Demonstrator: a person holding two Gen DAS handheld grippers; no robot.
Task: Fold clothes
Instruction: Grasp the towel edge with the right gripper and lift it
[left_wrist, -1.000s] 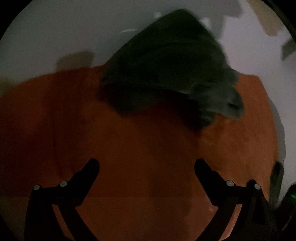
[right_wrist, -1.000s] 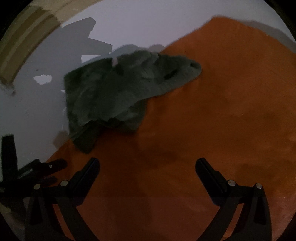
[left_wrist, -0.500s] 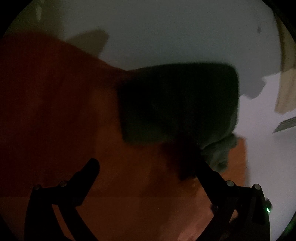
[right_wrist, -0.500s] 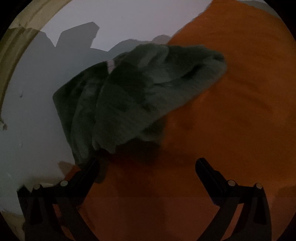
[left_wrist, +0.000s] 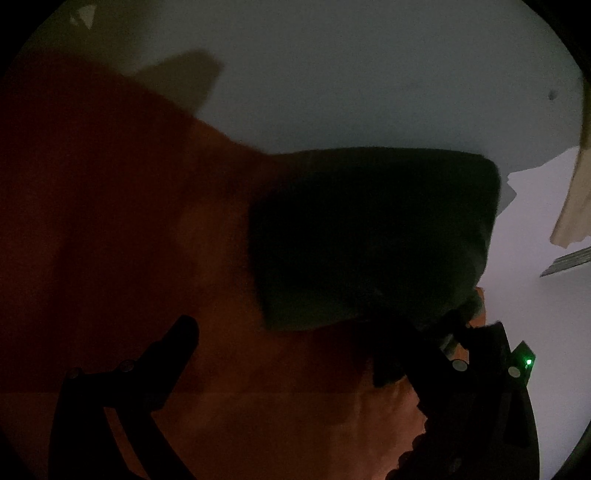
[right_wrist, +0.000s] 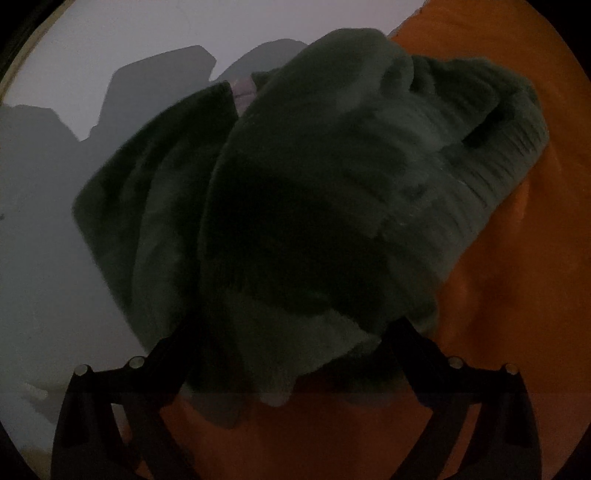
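A dark green knitted sweater (right_wrist: 332, 206) lies crumpled on an orange cloth (right_wrist: 517, 314). It fills the right wrist view, and its near hem lies between the wide-apart fingers of my right gripper (right_wrist: 291, 332), which is open. In the dim left wrist view the sweater (left_wrist: 369, 236) looks like a dark block ahead and to the right. My left gripper (left_wrist: 291, 332) is open, with its right finger (left_wrist: 424, 354) at the sweater's lower right corner and its left finger over bare orange cloth (left_wrist: 110, 240).
Behind the cloth is a pale wall (left_wrist: 369, 74) with hard shadows. A beige strip (left_wrist: 576, 199) shows at the far right of the left wrist view. The other gripper's body with a green light (left_wrist: 528, 362) sits at the right edge.
Both grippers have closed in on the sweater. In the right wrist view it grew from a small heap to fill the frame, and its hem now lies between the fingers.
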